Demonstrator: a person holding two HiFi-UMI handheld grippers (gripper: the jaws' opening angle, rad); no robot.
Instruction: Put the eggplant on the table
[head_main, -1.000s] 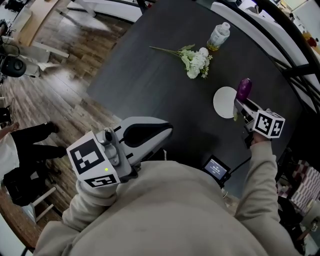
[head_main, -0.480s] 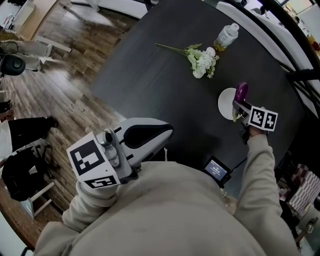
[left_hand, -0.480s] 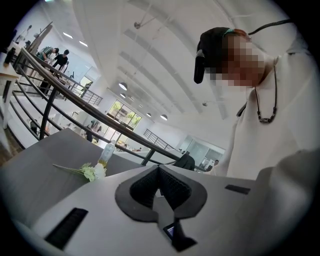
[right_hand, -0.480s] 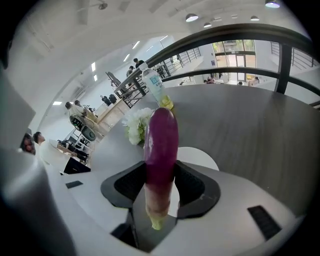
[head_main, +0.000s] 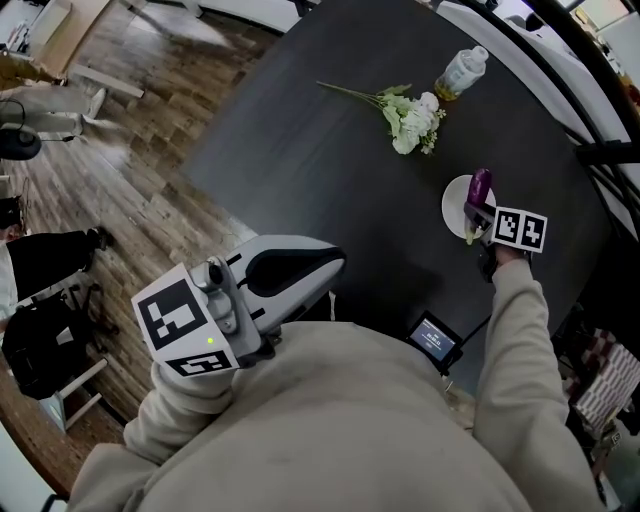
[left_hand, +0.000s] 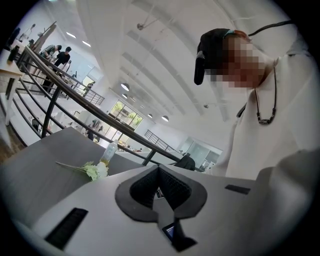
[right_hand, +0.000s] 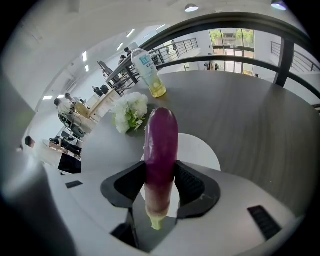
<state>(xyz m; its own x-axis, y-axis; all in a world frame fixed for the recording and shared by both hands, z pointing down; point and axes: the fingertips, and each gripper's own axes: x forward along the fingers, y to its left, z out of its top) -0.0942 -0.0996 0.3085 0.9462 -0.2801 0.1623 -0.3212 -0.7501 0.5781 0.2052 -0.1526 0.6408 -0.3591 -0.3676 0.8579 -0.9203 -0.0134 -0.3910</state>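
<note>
Table (head_main: 320, 170) — right gripper (head_main: 478, 220) holds eggplant (head_main: 479, 187) over plate (head_main: 454, 206).

The person's left gripper (head_main: 332, 264) sits close to the chest, pointing roughly level, its fingers (left_hand: 142, 192) pressed together with nothing between them. The right arm (head_main: 510, 340) stretches forward, and the right gripper (head_main: 474, 215) tilts steeply down, its fingers clamped on an eggplant (right_hand: 161, 145).
</note>
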